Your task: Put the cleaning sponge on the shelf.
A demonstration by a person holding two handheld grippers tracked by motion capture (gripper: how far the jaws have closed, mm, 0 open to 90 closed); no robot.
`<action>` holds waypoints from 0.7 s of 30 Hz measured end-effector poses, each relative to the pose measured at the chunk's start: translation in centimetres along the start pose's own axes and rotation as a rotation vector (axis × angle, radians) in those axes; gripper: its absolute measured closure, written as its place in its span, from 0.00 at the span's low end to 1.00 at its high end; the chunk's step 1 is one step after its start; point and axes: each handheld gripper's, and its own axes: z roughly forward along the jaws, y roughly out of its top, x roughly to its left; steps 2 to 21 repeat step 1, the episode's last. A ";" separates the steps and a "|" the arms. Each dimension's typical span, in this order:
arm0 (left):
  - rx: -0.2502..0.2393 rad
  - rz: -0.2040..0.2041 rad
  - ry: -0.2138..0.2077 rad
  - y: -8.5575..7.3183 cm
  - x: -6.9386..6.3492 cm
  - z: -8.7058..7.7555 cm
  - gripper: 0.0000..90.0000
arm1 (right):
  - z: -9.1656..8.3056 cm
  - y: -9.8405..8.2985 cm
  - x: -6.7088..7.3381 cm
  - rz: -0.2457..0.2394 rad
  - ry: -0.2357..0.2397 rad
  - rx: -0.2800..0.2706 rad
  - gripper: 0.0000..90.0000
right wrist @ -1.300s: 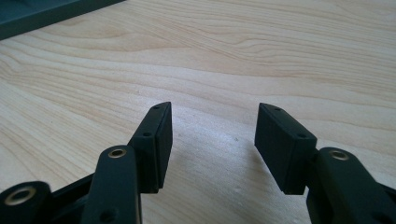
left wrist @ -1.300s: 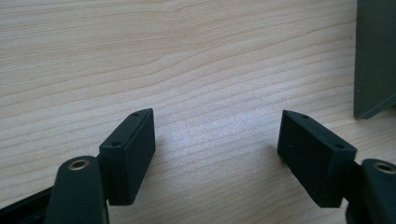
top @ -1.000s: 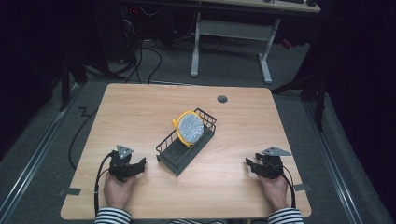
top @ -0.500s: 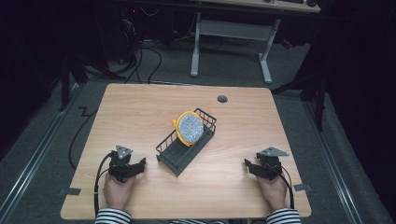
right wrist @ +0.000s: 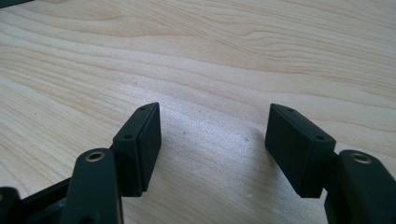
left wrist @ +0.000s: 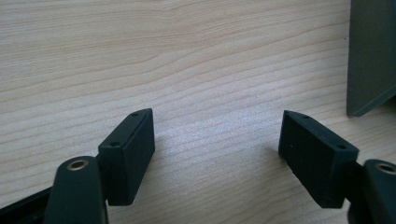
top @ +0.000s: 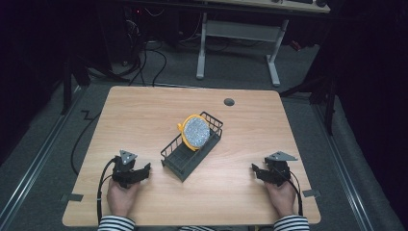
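Observation:
A dark wire dish rack (top: pixel 179 161) stands slantwise at the middle of the wooden table (top: pixel 144 110). A round yellow-rimmed plate (top: pixel 196 133) with a speckled grey face stands upright in the rack's far end. My left gripper (top: pixel 144 169) (left wrist: pixel 217 135) rests on the table left of the rack, open, with bare wood between its jaws and the rack's corner (left wrist: pixel 371 56) off to one side. My right gripper (top: pixel 255 171) (right wrist: pixel 212 128) rests near the front right; its jaws have just been opening and stand open with nothing between them.
A round cable hole (top: pixel 229 102) lies near the table's far edge. Beyond the table stand white desk legs (top: pixel 201 48), with cables on the dark floor. Each gripper sits close to the table's front edge, its cable trailing back past the hand.
The right gripper's jaws stand slightly wider than before. Both hands, the rack and the plate have kept their places.

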 end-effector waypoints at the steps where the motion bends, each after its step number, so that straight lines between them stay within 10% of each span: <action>1: 0.000 0.001 -0.002 0.0 0.0 0.0 0.31 | 0.0 0.0 0.0 0.000 0.000 0.000 0.40; 21: 0.000 0.001 -0.002 0.0 0.0 0.0 0.31 | 0.0 0.0 0.0 0.000 0.000 0.000 0.40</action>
